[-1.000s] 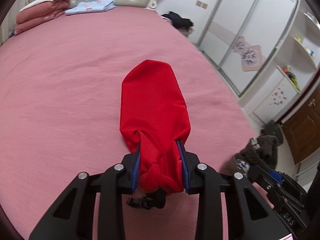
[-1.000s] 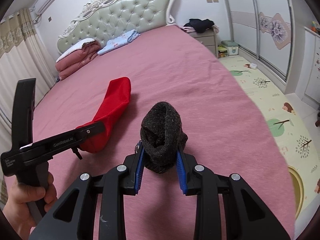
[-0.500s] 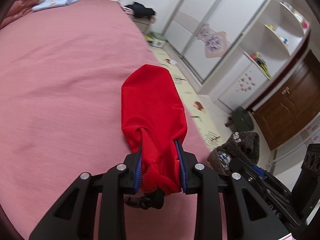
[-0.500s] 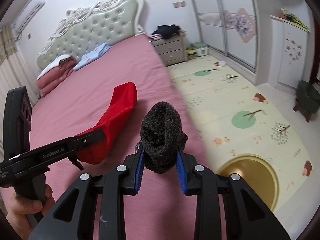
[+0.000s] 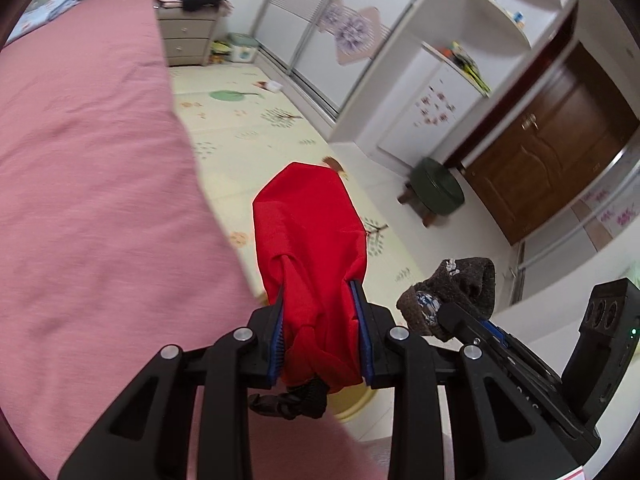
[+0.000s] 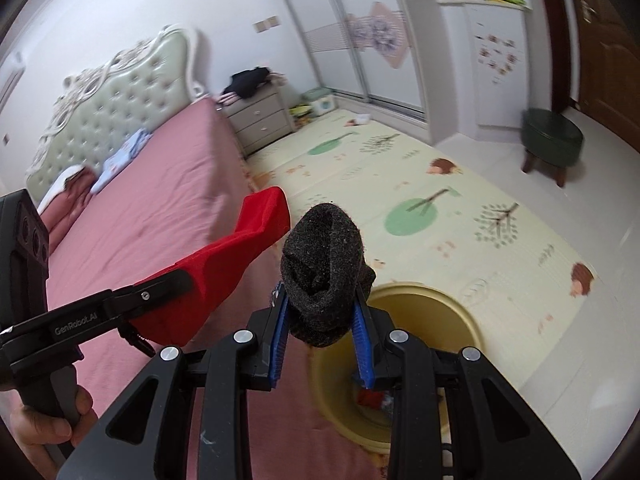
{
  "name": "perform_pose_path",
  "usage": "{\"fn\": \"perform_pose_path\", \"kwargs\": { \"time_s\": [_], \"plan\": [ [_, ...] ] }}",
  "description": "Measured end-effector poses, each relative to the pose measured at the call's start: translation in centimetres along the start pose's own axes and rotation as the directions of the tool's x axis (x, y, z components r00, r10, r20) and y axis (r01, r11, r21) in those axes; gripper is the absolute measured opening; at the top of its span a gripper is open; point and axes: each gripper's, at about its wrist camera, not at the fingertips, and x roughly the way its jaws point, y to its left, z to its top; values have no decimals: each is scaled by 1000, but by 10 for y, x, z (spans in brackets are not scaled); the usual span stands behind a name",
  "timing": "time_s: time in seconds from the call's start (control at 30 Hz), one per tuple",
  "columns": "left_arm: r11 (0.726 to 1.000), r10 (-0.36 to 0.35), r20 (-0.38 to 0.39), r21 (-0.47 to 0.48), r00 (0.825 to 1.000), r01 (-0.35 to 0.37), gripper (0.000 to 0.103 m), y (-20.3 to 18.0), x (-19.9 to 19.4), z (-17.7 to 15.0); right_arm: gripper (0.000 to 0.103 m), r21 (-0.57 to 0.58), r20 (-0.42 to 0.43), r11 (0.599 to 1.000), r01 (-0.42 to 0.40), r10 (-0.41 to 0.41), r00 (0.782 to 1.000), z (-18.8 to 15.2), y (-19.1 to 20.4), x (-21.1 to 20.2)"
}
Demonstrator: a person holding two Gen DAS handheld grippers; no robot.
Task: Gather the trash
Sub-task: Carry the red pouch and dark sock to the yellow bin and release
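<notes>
My left gripper [image 5: 320,336] is shut on a red cloth bag [image 5: 310,248] that sticks out forward past the pink bed's edge. In the right wrist view the same red cloth bag [image 6: 224,264] shows at the left, held by the left gripper [image 6: 160,300]. My right gripper [image 6: 320,324] is shut on a dark grey woolly sock [image 6: 324,264], which also appears in the left wrist view as the dark sock [image 5: 452,292]. A yellow round bin [image 6: 444,308] stands on the floor just beyond the right gripper, with some red item inside.
The pink bed [image 6: 168,208] fills the left side. A patterned play mat [image 6: 420,200] covers the floor. A green stool [image 6: 552,140] stands by the wooden door [image 5: 548,140]. A grey nightstand [image 6: 260,120] with dark clothes sits by the headboard. A hand [image 6: 36,432] holds the left gripper's handle.
Both grippers swung right from over the bed toward its edge, each keeping its cloth. The floor mat and the yellow bin came into view under the right gripper.
</notes>
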Motion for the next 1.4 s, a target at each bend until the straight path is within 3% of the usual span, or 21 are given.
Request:
{"fn": "perform_pose_path", "kwargs": {
  "time_s": [0.2, 0.47, 0.5, 0.57, 0.6, 0.63, 1.03, 1.27, 1.4],
  "plan": [
    [999, -24, -63, 39, 998, 26, 29, -26, 30, -12, 28, 92, -33, 995, 38, -35, 999, -13, -42, -1],
    [997, -13, -150, 69, 989, 23, 32, -43, 63, -20, 30, 146, -65, 987, 62, -53, 997, -22, -65, 3],
    [997, -13, -154, 74, 988, 25, 35, -43, 64, -21, 30, 151, -68, 987, 62, -53, 996, -22, -66, 3],
    [996, -2, -162, 90, 987, 17, 57, -47, 67, -19, 37, 168, -63, 983, 73, -63, 996, -23, -71, 2],
    [995, 11, -157, 97, 988, 4, 72, -47, 66, -18, 46, 186, -50, 980, 75, -67, 997, -23, -75, 0],
    [994, 22, -138, 107, 990, -7, 77, -49, 64, -18, 53, 197, -40, 977, 76, -70, 997, -22, -78, -2],
    [980, 35, -72, 198, 997, -21, 82, -70, 41, -19, 53, 190, -11, 972, 140, -140, 990, -20, -74, -21],
    [980, 25, -15, 199, 1000, -21, 83, -71, 10, -21, 54, 146, 14, 979, 140, -144, 989, -12, -45, -44],
    [975, 50, 45, 216, 998, -58, 87, -65, -17, -25, 55, 69, 52, 986, 154, -158, 986, -9, -17, -56]
  ]
}}
